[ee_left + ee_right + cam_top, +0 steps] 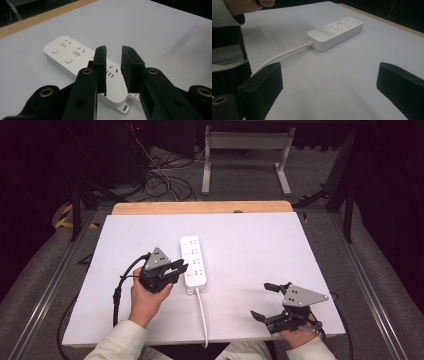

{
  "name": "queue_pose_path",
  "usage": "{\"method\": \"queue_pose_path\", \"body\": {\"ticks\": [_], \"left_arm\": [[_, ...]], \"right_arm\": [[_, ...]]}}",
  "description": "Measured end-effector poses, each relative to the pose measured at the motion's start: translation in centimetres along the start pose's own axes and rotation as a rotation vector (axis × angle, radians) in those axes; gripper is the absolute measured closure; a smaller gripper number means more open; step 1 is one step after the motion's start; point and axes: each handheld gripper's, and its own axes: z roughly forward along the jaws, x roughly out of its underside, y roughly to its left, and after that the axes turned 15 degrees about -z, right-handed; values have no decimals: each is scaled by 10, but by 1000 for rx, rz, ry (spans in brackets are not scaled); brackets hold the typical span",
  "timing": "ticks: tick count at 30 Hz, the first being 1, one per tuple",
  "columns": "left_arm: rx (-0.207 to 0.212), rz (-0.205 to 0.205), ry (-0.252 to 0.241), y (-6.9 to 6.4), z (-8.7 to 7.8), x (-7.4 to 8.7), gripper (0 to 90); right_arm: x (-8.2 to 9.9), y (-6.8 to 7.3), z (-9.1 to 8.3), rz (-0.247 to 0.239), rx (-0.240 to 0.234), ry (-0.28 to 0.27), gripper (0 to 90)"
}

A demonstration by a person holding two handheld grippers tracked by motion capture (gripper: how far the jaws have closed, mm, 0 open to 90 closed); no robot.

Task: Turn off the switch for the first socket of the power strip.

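Left hand-held gripper hovers at the power strip, jaws narrowed, gripping nothing. Right hand-held gripper waits wide over the counter.

Only one thing lying on the white table: the power strip, near the middle. Right of the power strip, bare surface all the way to the edge. Beyond its far end, open sheet up to the wooden border. Toward the person from its near end, the white cord trailing across to the table's front edge. Against its left side, the left gripper, hovering close. Well right of the cord, the right gripper.
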Motion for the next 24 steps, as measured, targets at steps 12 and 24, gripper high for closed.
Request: {"method": "queue_pose_path", "body": {"ticks": [12, 24], "left_arm": [[8, -53, 152, 8, 27, -2, 900], [-79, -14, 279, 10, 53, 1, 900]], "right_arm": [[0, -1, 0, 3, -5, -5, 69], [1, 0, 1, 1, -12, -4, 70]]}}
